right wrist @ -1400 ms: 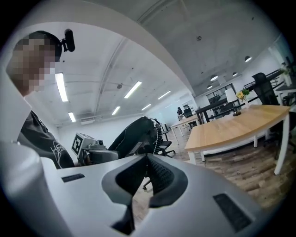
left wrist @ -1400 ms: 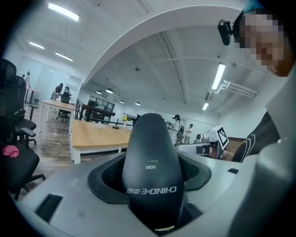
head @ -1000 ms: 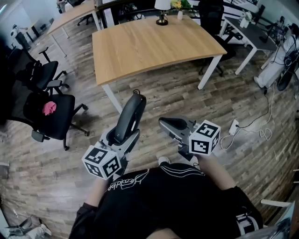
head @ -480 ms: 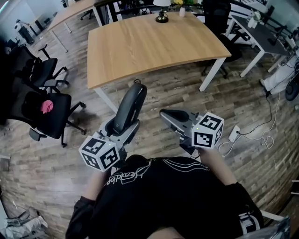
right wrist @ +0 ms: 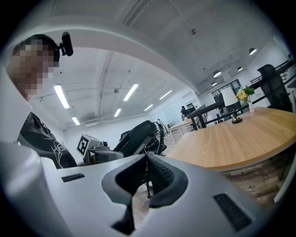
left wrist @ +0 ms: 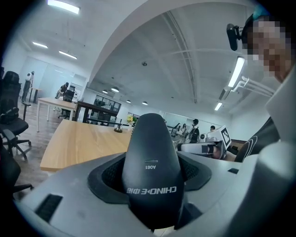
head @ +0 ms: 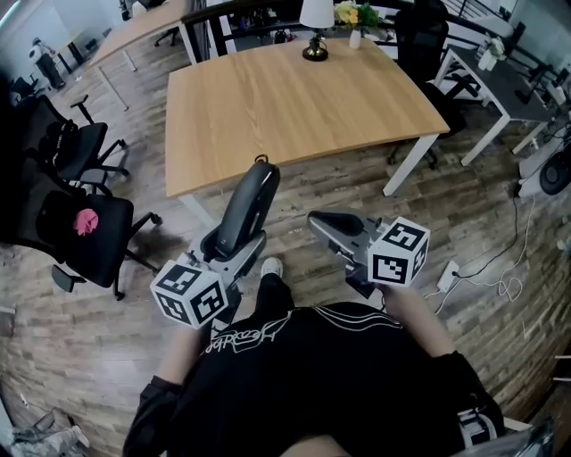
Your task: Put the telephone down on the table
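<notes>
A dark grey telephone handset (head: 246, 207) points up and forward toward the wooden table (head: 294, 98). My left gripper (head: 234, 248) is shut on the handset's lower part. In the left gripper view the handset (left wrist: 152, 162) fills the space between the jaws, with the table (left wrist: 78, 143) beyond it. The right gripper view shows the handset (right wrist: 136, 136) at the left, a coiled cord hanging by it. My right gripper (head: 326, 228) hovers beside it, shut, with nothing held; its pads (right wrist: 147, 173) meet. Both grippers hang above the floor, short of the table's near edge.
A lamp (head: 314, 22) and a vase of flowers (head: 352, 16) stand at the table's far edge. Black office chairs (head: 85, 228) sit at the left, one with a pink object. A power strip and cable (head: 451, 272) lie on the floor at the right. More desks stand behind.
The table has come closer and a shoe now shows below the grippers. Both grippers keep their pose, the handset still held by the left.
</notes>
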The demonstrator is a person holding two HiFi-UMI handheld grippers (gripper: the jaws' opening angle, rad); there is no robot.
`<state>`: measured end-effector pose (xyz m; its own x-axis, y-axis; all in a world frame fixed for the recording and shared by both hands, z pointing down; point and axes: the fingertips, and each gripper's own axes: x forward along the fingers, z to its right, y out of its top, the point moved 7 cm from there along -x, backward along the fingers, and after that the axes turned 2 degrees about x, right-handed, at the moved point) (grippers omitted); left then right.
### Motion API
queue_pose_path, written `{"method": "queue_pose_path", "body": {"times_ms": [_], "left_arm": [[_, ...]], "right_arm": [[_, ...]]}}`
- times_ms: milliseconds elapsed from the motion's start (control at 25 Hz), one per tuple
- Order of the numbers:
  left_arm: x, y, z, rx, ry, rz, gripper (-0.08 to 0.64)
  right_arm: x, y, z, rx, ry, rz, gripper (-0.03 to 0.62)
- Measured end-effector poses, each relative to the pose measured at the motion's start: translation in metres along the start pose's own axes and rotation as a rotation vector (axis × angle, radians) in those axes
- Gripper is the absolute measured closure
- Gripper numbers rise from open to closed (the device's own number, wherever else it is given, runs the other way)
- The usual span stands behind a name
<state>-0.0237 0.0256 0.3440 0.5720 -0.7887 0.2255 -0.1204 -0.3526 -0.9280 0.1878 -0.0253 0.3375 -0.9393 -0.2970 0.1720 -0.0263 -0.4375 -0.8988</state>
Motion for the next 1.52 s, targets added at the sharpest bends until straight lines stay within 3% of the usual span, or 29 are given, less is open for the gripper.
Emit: {"method": "queue_pose_path", "body": {"times_ms": [240, 440, 960, 1280, 1520], "left_arm": [[0.059, 0.028, -0.068, -0.024, -0.035, -0.032, 0.276], [0.099, 0.048, -0.128, -0.038, -0.048, -0.072, 0.275], [0.171, 0.101, -0.272, 0.029, 0.013, -0.144, 0.276], [0.211, 0.102, -0.34, 0.043, 0.049, -0.189, 0.275], [0.247, 0.073, -0.378, 0.03, 0.071, -0.251, 0.275]], "right_arm": [[0.042, 0.024, 0.065, 0.134, -0.031, 0.011, 0.551], [0.085, 0.048, 0.114, 0.115, -0.111, -0.011, 0.551], [0.196, 0.1, 0.206, 0.165, -0.12, -0.008, 0.551], [0.23, 0.102, 0.247, 0.193, -0.172, -0.021, 0.551], [0.242, 0.086, 0.271, 0.205, -0.217, -0.069, 0.551]]}}
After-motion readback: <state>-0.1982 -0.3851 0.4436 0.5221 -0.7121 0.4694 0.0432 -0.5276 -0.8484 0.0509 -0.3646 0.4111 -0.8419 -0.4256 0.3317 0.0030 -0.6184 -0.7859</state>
